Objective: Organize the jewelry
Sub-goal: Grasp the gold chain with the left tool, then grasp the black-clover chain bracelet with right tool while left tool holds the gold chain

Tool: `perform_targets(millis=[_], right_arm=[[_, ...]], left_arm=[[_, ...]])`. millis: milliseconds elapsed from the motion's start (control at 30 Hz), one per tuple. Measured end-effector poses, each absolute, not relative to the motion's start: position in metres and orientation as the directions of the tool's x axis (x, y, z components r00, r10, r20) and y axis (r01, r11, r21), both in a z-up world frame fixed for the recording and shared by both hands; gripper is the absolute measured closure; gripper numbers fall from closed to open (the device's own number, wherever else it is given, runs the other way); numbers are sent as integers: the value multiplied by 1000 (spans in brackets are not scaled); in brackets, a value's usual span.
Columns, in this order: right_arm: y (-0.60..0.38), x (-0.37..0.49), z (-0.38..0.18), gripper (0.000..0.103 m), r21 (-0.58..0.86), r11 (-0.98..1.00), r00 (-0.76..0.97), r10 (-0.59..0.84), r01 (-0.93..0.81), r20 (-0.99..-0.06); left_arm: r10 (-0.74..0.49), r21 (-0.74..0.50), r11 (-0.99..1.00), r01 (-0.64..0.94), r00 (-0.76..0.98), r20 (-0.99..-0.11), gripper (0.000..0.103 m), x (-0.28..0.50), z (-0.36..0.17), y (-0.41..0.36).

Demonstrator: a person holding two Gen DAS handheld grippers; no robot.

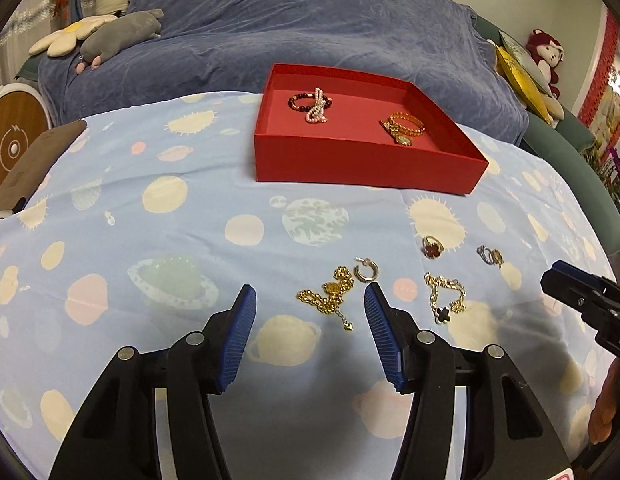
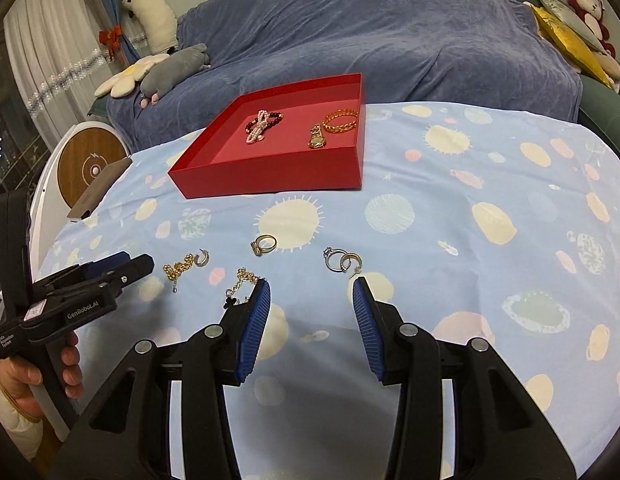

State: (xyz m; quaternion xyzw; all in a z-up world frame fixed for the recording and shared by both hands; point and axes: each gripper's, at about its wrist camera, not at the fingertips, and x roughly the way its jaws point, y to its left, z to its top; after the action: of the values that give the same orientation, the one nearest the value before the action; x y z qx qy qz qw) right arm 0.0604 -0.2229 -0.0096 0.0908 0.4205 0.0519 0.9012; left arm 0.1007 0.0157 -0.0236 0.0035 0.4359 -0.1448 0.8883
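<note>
Left gripper [image 1: 310, 294] hangs with jaws apart and empty, the gold chain bracelet [image 1: 330, 298] lying on the planet-print cloth [image 1: 150, 240] between its tips. Right gripper [image 2: 310, 288] is also parted, holding nothing, the paired rings [image 2: 342, 260] just beyond; red tray [image 2: 270, 176] sits farther back.

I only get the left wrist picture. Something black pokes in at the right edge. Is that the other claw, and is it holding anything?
Observer: Yes, that is the right claw. Its jaws stand open with nothing between them, and two rings lie together on the cloth just ahead of it.
Operator: And what carries the claw I look along?
Observer: A person's hand grips the handle under the left claw.
</note>
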Motion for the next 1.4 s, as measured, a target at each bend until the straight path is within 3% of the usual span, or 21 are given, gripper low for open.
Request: perform_targets(millis=[367, 500, 633, 867, 1400], right_arm=[[-192, 61, -22, 61, 204, 974, 595, 220, -96, -773], [-191, 61, -25, 61, 206, 974, 587, 224, -100, -778], [-191, 63, -26, 61, 209, 973, 584, 225, -96, -780], [-184, 72, -33, 61, 202, 974, 570, 223, -102, -791], [-164, 102, -47, 61, 193, 976, 566, 214, -98, -796]], left_arm=[[-235, -81, 956, 282, 572, -786, 49, 111, -45, -4], [-216, -41, 955, 295, 589, -779, 62, 113, -51, -11], [-229, -47, 950, 309, 586, -778, 95, 116, -51, -11], [-269, -84, 941, 328, 573, -775, 99, 111, -44, -10], [-335, -176, 934, 311, 594, -731, 99, 97, -9, 18]])
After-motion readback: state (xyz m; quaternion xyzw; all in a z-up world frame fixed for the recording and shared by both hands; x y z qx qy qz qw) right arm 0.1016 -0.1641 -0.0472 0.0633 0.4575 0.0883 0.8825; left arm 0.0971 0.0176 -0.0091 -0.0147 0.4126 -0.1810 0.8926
